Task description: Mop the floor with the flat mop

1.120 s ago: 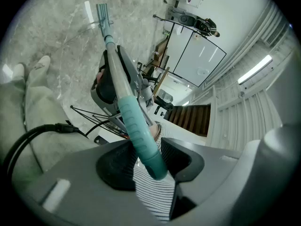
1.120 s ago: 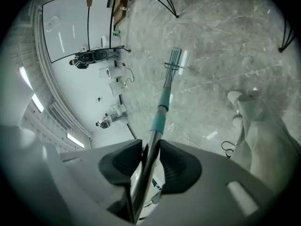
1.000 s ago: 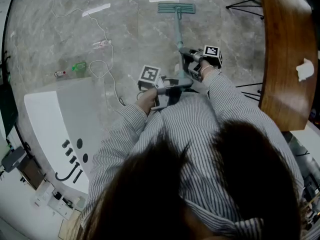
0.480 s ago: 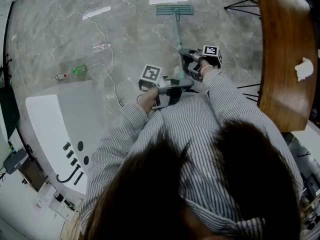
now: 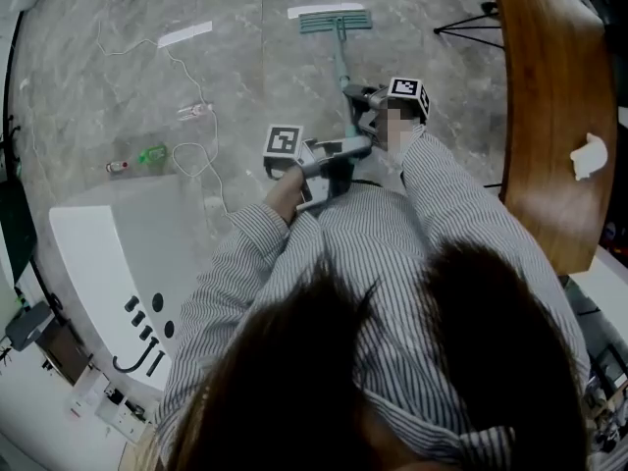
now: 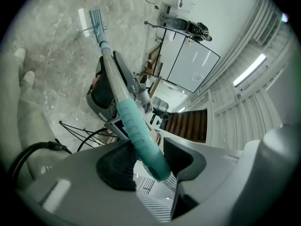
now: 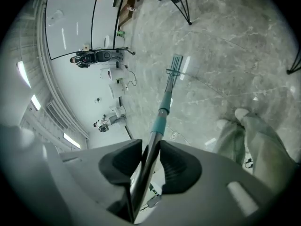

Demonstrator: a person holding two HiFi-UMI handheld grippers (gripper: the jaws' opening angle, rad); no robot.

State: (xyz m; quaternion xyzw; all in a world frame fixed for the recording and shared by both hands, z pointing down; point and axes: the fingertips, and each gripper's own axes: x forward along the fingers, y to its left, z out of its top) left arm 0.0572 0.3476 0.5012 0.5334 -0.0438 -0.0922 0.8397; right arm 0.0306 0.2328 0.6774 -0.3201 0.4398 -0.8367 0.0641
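The left tongs clamp the teal grip end of the flat mop's handle, the right tongs pinch its shaft lower down, and the mop head lies flat on the floor well ahead: mid-stroke, I'd say, with a steady pull back likely next.

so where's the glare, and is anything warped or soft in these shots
Head view: two white light-strip reflections glare off the glossy grey marble floor near the teal flat mop head. Both gripper views: fisheye bending with black corners; the left one's close teal handle grip looks slightly soft.
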